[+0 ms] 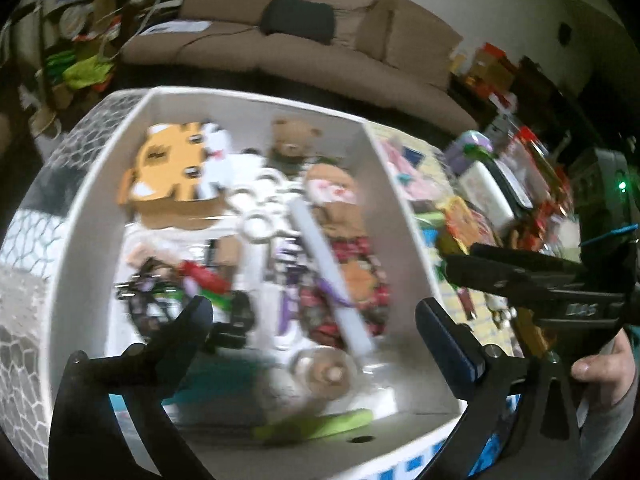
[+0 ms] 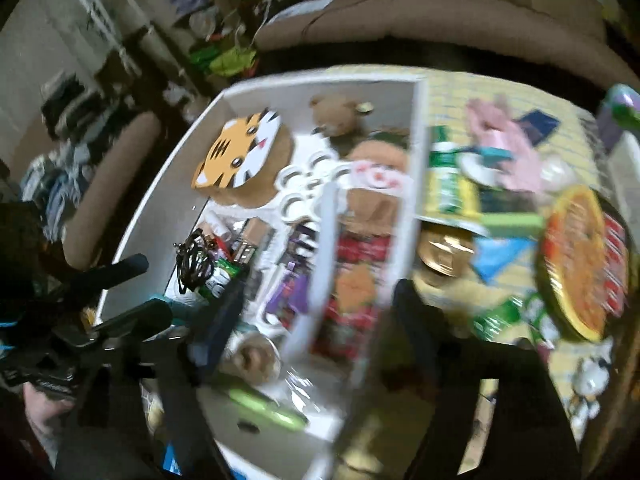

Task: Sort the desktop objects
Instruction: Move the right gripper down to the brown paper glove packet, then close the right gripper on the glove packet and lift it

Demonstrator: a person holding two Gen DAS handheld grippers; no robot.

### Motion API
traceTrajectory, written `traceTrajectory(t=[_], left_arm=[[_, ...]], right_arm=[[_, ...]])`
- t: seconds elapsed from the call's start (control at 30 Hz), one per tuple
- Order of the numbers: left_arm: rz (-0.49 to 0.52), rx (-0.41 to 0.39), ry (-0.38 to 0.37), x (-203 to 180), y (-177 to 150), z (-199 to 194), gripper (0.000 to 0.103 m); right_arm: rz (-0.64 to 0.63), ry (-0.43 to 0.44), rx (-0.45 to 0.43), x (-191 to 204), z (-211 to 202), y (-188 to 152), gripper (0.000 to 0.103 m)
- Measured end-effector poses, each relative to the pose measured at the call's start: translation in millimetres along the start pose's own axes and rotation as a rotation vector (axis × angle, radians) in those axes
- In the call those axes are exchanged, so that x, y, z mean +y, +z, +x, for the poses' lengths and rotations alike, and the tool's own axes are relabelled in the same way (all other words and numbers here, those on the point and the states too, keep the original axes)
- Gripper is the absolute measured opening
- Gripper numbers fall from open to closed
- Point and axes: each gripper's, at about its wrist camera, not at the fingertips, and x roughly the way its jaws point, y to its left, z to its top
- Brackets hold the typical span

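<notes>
Both fingers of the left hand-held gripper (image 1: 316, 320) are spread wide above the white rectangular cardboard box (image 1: 396, 184), with nothing pinched between them. The right hand-held gripper (image 2: 316, 296) is likewise held spread and empty over the box's right wall. A long white paper tube (image 1: 332, 268) is seen lying inside the box among an orange tiger-face card (image 1: 168, 164), a brown teddy bear (image 1: 294, 140) and a green marker (image 1: 316, 426). The yellow-clothed desk (image 2: 500, 92) is covered with packets.

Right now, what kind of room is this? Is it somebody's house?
Probably a living room at home. A brown sofa stands behind the table, and a white box holds toys like a tiger face and a teddy bear.
</notes>
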Motion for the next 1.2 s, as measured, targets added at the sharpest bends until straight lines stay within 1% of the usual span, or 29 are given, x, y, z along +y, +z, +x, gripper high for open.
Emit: traceTrajectory(t=[0.03, 0.1, 0.13, 0.2, 0.27, 0.37, 0.43, 0.5, 0.63, 0.73, 0.87, 0.97, 1.2], left_arm=[[0.017, 0.002, 0.003, -8, -1, 0, 0.103], [0.075, 0.021, 0.007, -31, -5, 5, 0.103], [0.088, 0.029, 0.008, -38, -7, 6, 0.103], [0.112, 0.046, -0.001, -55, -13, 9, 0.103], [0.127, 0.054, -0.017, -67, -18, 10, 0.103], [0.176, 0.068, -0.028, -92, -28, 11, 0.103], [0.226, 0.076, -0.029, -111, -37, 12, 0.103], [0.248, 0.083, -0.032, -121, -42, 16, 0.103], [0.219, 0.087, -0.062, -130, -45, 24, 0.103], [0.216, 0.083, -0.048, -133, -45, 27, 0.103], [0.216, 0.085, -0.045, -135, -45, 30, 0.103], [0.231, 0.098, -0.034, -136, -47, 35, 0.103], [0.252, 0.118, -0.023, -133, -51, 41, 0.103]], right_arm=[[0.009, -0.013, -0.01, -8, -10, -5, 0.096], [0.02, -0.076, -0.026, -25, -29, -18, 0.103], [0.024, -0.105, -0.032, -34, -36, -24, 0.103], [0.047, -0.133, -0.035, -53, -48, -39, 0.103], [0.093, -0.129, -0.029, -73, -55, -54, 0.103], [0.172, -0.093, -0.022, -103, -57, -76, 0.103], [0.2, -0.099, -0.015, -116, -55, -88, 0.103], [0.219, -0.105, 0.01, -126, -47, -97, 0.103], [0.24, -0.091, 0.068, -138, -26, -110, 0.103], [0.241, -0.102, 0.119, -140, -7, -114, 0.103], [0.187, -0.138, 0.161, -132, 11, -107, 0.103], [0.171, -0.134, 0.196, -128, 22, -104, 0.103], [0.146, -0.174, 0.296, -126, 51, -108, 0.103]])
